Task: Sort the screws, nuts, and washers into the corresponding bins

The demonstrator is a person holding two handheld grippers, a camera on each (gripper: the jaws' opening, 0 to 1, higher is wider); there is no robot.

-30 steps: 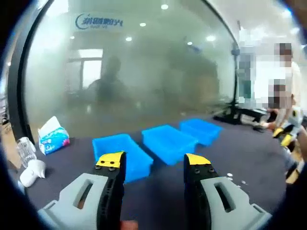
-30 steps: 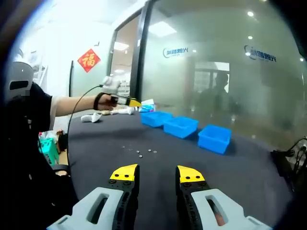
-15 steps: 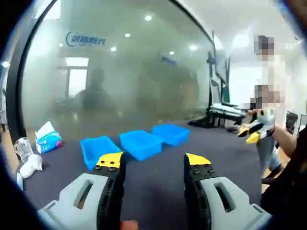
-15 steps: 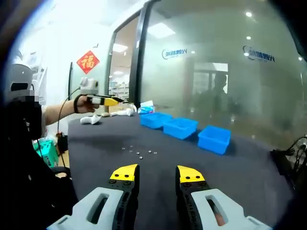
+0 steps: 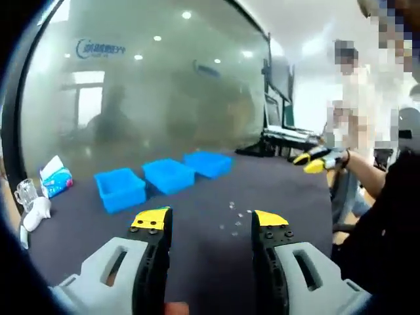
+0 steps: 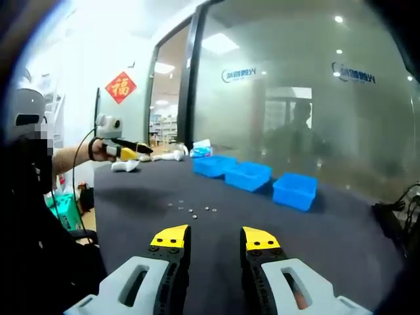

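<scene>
Three blue bins stand in a row on the dark table (image 5: 197,256): the near bin (image 5: 120,189), the middle bin (image 5: 168,175) and the far bin (image 5: 207,163). Small metal screws, nuts and washers (image 5: 233,213) lie scattered ahead of my left gripper (image 5: 210,220), which is open and holds nothing. In the right gripper view the bins (image 6: 248,175) sit beyond the scattered hardware (image 6: 190,209). My right gripper (image 6: 215,237) is open and hangs above the table. The other gripper (image 6: 125,147) shows at the left, held in a hand.
A tissue pack (image 5: 51,178), a clear cup (image 5: 25,193) and a white object (image 5: 36,213) lie at the table's left end. A frosted glass wall (image 5: 164,98) runs behind the table. People stand at the right (image 5: 351,98). The right gripper (image 5: 315,161) shows past the table's edge.
The left gripper view has swung to the right, so the bins sit further left and the loose hardware has come into view. In the right gripper view, the left gripper has drawn back leftward.
</scene>
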